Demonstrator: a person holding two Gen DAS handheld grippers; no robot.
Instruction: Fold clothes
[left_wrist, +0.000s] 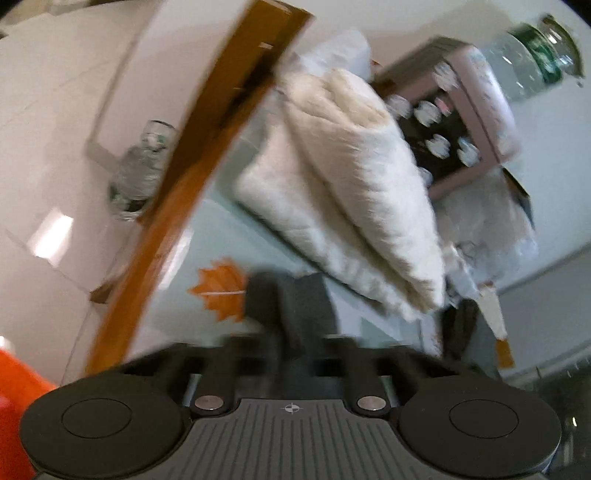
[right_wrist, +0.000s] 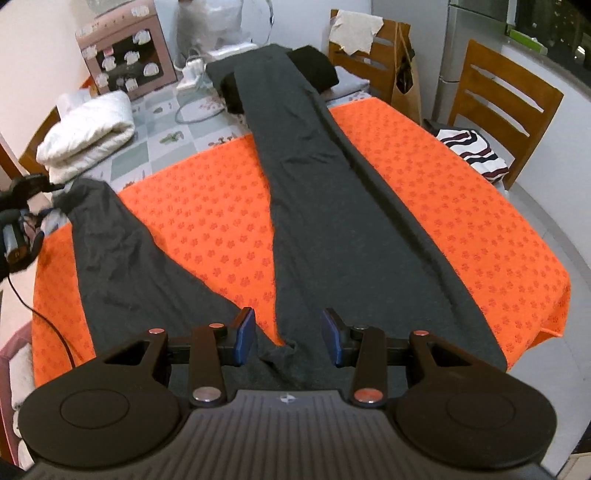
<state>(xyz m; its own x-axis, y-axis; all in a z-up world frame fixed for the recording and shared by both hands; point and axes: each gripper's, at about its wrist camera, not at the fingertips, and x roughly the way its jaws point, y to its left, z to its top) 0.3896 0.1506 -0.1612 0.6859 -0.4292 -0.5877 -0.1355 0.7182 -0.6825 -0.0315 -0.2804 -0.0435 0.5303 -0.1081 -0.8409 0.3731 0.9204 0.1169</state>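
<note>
Orange cloth (right_wrist: 207, 206) under dark grey trousers (right_wrist: 332, 229), legs splayed; right claw (right_wrist: 288, 338) agape, left claw (left_wrist: 291, 306) pinching fabric.

Right gripper (right_wrist: 288, 336): matte black linkage arms, blue pads (right_wrist: 245, 336), silver and reddish screws. Ribbed grey housing carries a small crosshair mark between two round black discs.

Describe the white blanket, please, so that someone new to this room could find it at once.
Start from the orange cloth covering the table's near part; beyond its far left corner lies bare tiled tabletop. There, before the pink box, sits the white blanket. It alone is a thick, fluffy, cream-white folded bundle; the trousers nearby are dark grey and flat.
</note>
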